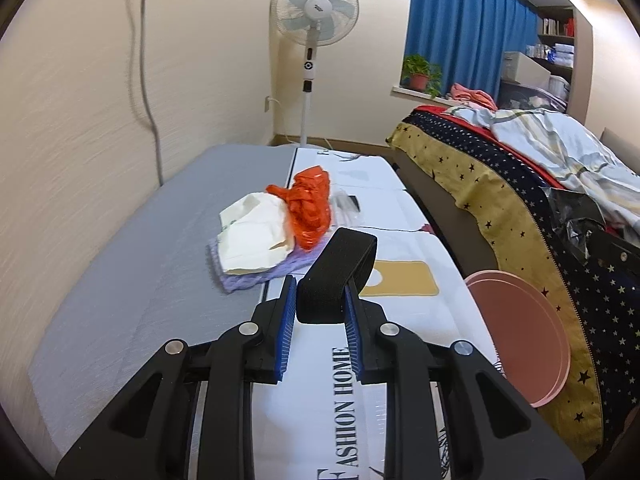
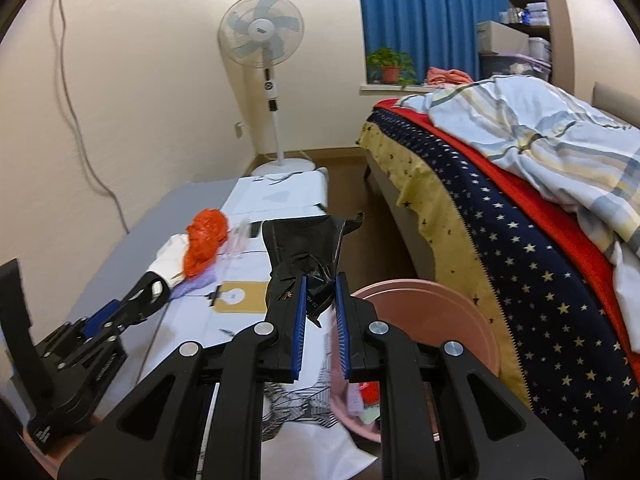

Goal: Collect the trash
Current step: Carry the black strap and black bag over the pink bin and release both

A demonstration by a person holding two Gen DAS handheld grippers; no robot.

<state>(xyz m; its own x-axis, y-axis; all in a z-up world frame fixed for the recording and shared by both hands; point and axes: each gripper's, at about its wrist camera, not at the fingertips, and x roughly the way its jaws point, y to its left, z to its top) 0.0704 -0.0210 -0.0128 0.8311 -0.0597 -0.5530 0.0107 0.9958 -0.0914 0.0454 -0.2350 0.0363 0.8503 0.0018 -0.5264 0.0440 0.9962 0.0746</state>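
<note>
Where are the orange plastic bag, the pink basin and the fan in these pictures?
orange plastic bag (image 1: pixel 310 208), left wrist view, middle of the crumpled plastic.
pink basin (image 2: pixel 420 292), right wrist view, far inner wall under the rim.
fan (image 1: pixel 315 8), left wrist view, hub of the round head.

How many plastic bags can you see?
2. An orange plastic bag lies crumpled on the table by the white paper. A black plastic bag hangs in the right gripper. More may be hidden.
</note>
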